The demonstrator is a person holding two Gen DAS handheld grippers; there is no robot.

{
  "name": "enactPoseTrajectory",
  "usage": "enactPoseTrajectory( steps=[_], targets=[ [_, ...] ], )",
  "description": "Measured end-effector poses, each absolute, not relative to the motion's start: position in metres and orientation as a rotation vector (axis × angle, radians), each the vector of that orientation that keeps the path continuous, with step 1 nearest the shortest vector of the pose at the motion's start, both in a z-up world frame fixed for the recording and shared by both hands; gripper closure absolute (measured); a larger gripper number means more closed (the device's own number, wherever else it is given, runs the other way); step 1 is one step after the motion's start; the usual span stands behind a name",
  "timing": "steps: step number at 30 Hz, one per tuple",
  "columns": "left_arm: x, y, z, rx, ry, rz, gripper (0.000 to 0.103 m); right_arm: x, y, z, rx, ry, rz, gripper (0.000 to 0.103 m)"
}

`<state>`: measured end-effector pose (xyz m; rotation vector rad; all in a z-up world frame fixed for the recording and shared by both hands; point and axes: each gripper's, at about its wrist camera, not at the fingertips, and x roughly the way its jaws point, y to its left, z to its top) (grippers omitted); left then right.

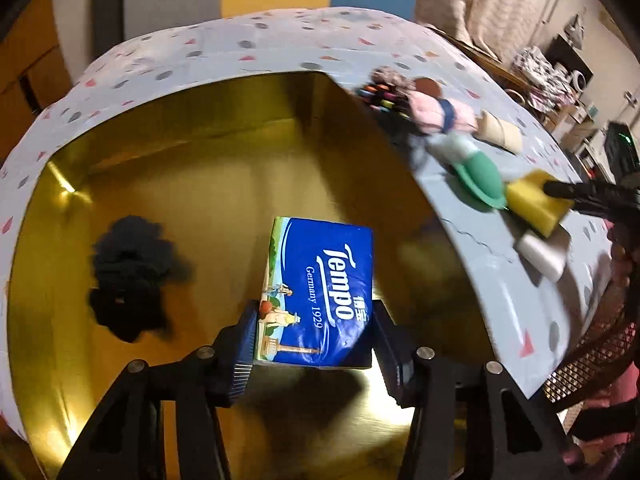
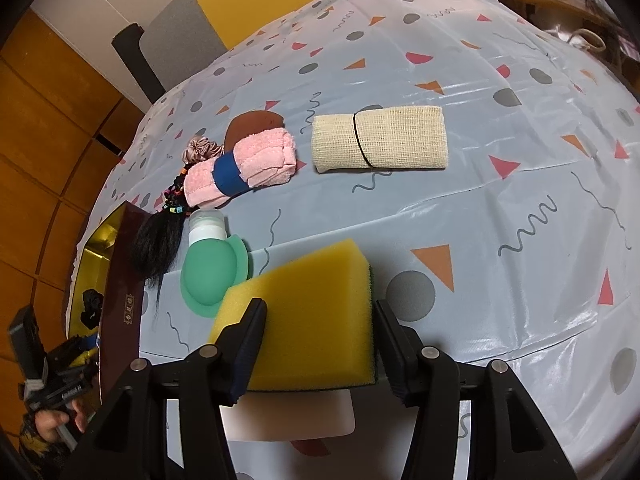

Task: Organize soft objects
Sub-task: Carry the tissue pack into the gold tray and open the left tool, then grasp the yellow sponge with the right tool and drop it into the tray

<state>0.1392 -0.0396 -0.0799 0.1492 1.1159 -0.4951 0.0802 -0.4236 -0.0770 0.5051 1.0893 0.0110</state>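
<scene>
My left gripper (image 1: 314,334) is shut on a blue Tempo tissue pack (image 1: 320,288) and holds it inside a gold-lined box (image 1: 224,168). A black scrunchie (image 1: 128,272) lies on the box floor to the left. My right gripper (image 2: 320,340) is shut on a yellow sponge (image 2: 308,312) that rests on the table; the sponge also shows in the left wrist view (image 1: 536,200). A white block (image 2: 288,416) lies under the sponge.
On the patterned tablecloth (image 2: 500,208) lie a green silicone bottle (image 2: 212,268), a pink rolled towel with a blue band (image 2: 244,168), a beige rolled cloth (image 2: 380,138), a black hair piece (image 2: 160,240) and a brown disc (image 2: 252,122). The box's dark side wall (image 2: 124,300) stands at the left.
</scene>
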Motion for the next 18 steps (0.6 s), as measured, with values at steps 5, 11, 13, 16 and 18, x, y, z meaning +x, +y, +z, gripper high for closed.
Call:
enactPoseTrajectory(
  steps=[5,11,13,16,18],
  targets=[
    [0.159,-0.007,-0.077,0.114,1.092,-0.313,0.047,0.08,-0.423,-0.076,0.488,1.083,0.006,0.049],
    [0.151,0.016,-0.05,-0.005,1.017,-0.218,0.032,0.081,-0.422,-0.076,0.481,1.085,0.004,0.049],
    [0.142,0.021,-0.042,-0.011,0.996,-0.204,0.032,0.08,-0.422,-0.076,0.481,1.083,0.004,0.049],
    [0.135,0.008,-0.032,0.014,0.96,-0.191,0.032,0.08,-0.421,-0.075,0.479,1.075,0.006,0.049],
    [0.131,0.001,-0.022,0.025,0.933,-0.191,0.032,0.079,-0.421,-0.072,0.478,1.061,0.007,0.05]
  ],
)
